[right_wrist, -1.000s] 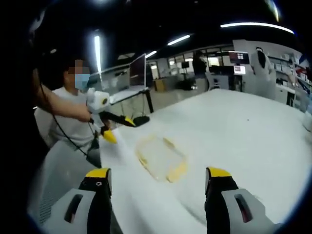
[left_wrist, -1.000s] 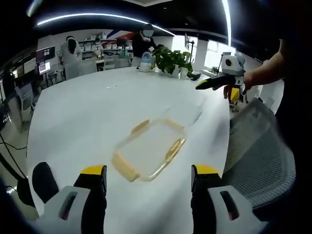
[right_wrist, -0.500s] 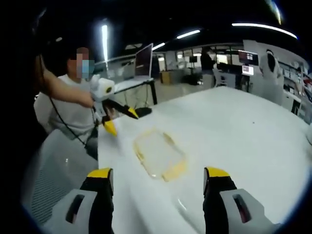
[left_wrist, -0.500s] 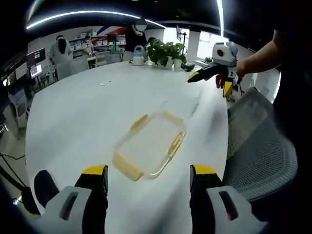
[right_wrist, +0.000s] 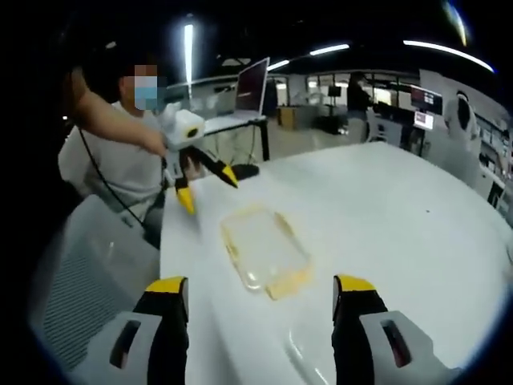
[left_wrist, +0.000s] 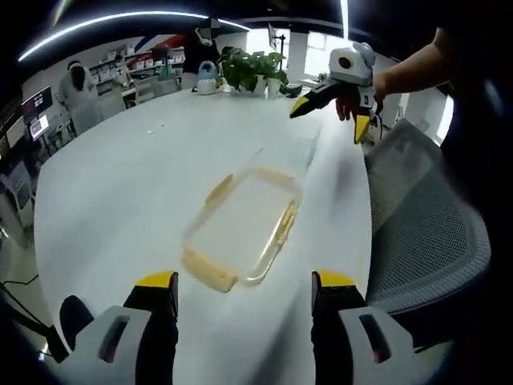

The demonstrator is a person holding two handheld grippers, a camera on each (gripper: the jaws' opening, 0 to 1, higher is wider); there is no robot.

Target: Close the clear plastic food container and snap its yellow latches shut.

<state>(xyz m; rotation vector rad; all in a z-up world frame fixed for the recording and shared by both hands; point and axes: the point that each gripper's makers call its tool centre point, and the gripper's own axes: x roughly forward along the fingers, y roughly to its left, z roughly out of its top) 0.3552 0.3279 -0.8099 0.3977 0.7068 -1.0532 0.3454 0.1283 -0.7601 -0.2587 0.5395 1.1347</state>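
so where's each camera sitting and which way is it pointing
Left gripper view: rides the left gripper, looking across the white table at the clear container; the right gripper, held by a hand, is beyond.
Right gripper view: rides the right gripper, facing the container; the left gripper is beyond.
Shared: table, container, both grippers open.

An open-plan office is indicated by desks with monitors (right_wrist: 255,85) upper centre, and ceiling strip lights (left_wrist: 104,24).
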